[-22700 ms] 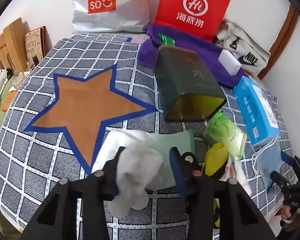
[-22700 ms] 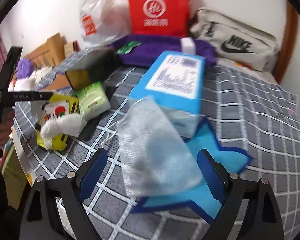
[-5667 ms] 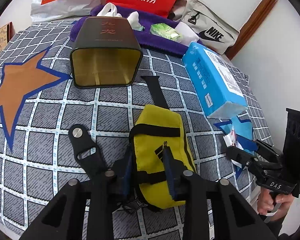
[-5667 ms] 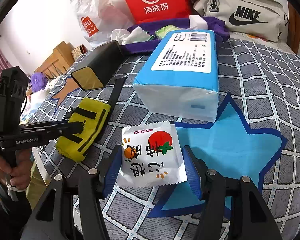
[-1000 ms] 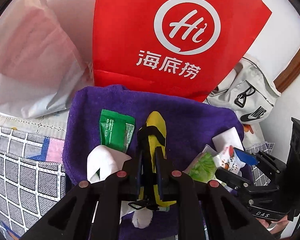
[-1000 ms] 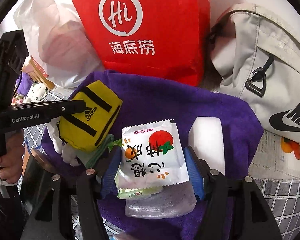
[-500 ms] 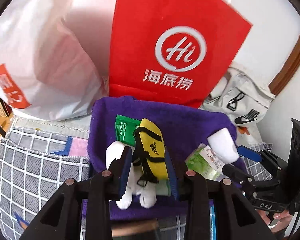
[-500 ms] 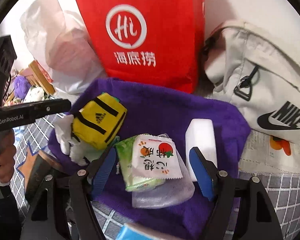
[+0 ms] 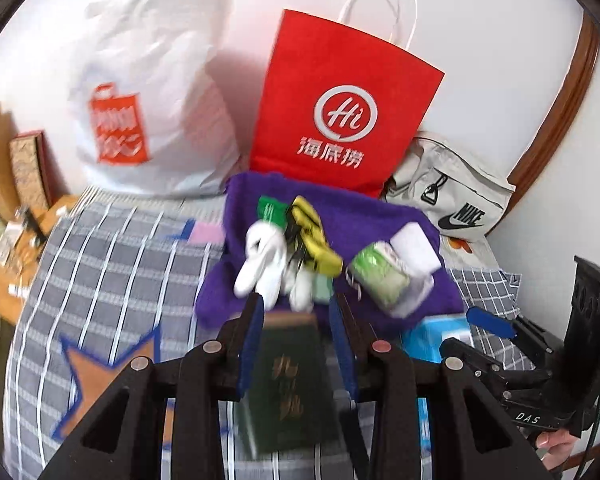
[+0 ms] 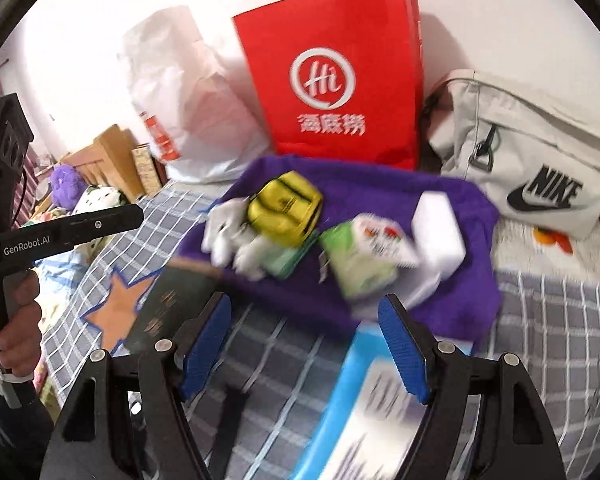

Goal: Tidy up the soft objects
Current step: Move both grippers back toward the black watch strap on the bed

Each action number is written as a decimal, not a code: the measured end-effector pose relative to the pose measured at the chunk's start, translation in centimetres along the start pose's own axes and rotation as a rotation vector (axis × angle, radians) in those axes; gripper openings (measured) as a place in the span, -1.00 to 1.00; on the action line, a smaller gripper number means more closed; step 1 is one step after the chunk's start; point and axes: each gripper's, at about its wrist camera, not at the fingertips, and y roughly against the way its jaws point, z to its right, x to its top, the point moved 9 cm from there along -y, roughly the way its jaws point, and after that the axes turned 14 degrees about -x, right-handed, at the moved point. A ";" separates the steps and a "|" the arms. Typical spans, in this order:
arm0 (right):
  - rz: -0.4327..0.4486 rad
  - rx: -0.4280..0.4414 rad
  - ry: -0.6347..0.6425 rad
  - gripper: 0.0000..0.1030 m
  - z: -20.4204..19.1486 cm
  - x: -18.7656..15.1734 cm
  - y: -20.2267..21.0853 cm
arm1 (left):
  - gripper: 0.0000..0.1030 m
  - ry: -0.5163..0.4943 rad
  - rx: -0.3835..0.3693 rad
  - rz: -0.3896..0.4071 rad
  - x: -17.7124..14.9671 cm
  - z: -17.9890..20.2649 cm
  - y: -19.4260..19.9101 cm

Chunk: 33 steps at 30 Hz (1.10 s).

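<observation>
Yellow pouch [image 9: 314, 236] lies on purple towel [image 9: 384, 216], beyond the parted, empty left hand-held gripper [image 9: 296, 316].

A yellow pouch [image 10: 286, 210], snack packet [image 10: 382, 240] and white block [image 10: 438, 230] are lying on a purple towel [image 10: 380, 184].
</observation>
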 end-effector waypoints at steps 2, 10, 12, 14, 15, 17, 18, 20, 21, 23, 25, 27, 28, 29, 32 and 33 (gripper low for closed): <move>-0.015 0.003 0.019 0.47 -1.1 -1.6 0.7 | -0.37 0.021 0.023 0.001 -1.9 -0.7 1.1; -0.071 0.042 0.046 0.44 -4.6 -7.9 1.8 | -0.37 0.091 0.072 -0.029 -9.0 -3.4 3.7; -0.085 0.047 0.050 0.37 -5.3 -9.1 1.9 | -0.37 0.102 0.082 -0.032 -10.6 -4.0 4.2; -0.105 0.056 0.066 0.28 -6.1 -10.4 1.9 | -0.37 0.116 0.084 -0.028 -11.6 -4.5 4.5; -0.111 0.049 0.080 0.24 -6.5 -10.9 1.8 | -0.37 0.130 0.078 -0.023 -12.1 -4.8 4.7; -0.114 0.019 0.114 0.15 -7.1 -11.8 1.5 | -0.37 0.153 0.066 -0.026 -13.2 -5.3 4.8; -0.113 0.002 0.122 0.08 -7.1 -12.1 1.3 | -0.37 0.156 0.060 -0.028 -13.7 -5.5 4.8; -0.116 -0.042 0.136 0.01 -7.3 -12.9 0.7 | -0.37 0.155 0.061 -0.034 -14.4 -5.8 4.6; -0.128 -0.046 0.137 -0.02 -7.4 -13.3 0.3 | -0.37 0.154 0.064 -0.039 -14.8 -5.9 4.5; -0.154 -0.036 0.113 -0.12 -7.5 -14.0 -0.5 | -0.37 0.147 0.062 -0.054 -15.5 -6.1 4.3; -0.173 -0.032 0.090 -0.14 -7.6 -14.6 -1.3 | -0.37 0.140 0.058 -0.065 -15.8 -6.3 4.0; -0.176 -0.043 0.086 -0.14 -7.7 -14.7 -1.8 | -0.37 0.137 0.048 -0.067 -16.0 -6.5 3.9; -0.157 -0.058 0.090 -0.14 -7.7 -14.6 -2.0 | -0.37 0.134 0.043 -0.068 -16.0 -6.7 3.8; -0.145 -0.073 0.094 -0.14 -7.9 -14.6 -2.0 | -0.37 0.138 0.042 -0.068 -16.1 -6.8 3.8; -0.109 -0.099 0.105 -0.13 -8.2 -14.3 -2.5 | -0.37 0.148 0.032 -0.077 -16.4 -7.0 3.5; -0.096 -0.106 0.113 -0.13 -8.3 -14.2 -2.7 | -0.37 0.150 0.029 -0.079 -16.5 -7.0 3.5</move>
